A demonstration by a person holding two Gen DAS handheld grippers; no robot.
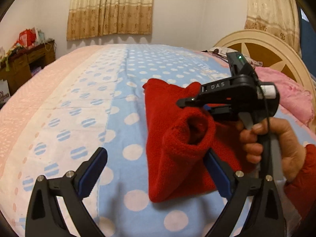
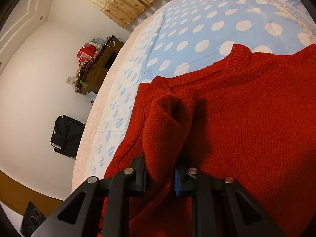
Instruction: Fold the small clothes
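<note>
The left wrist view shows the left tool (image 1: 156, 169) spread wide and holding nothing above the dotted bed (image 1: 122, 102), with the right tool (image 1: 189, 103) reaching in from the side, gripped by a hand (image 1: 276, 144); the sweater (image 1: 169, 158) lies on the bed between them. Only the right wrist view shows the right tool (image 2: 160, 174) clamped on a raised sleeve (image 2: 164, 126), and the collar (image 2: 235, 59); the sweater's lower edge is cut off there.
</note>
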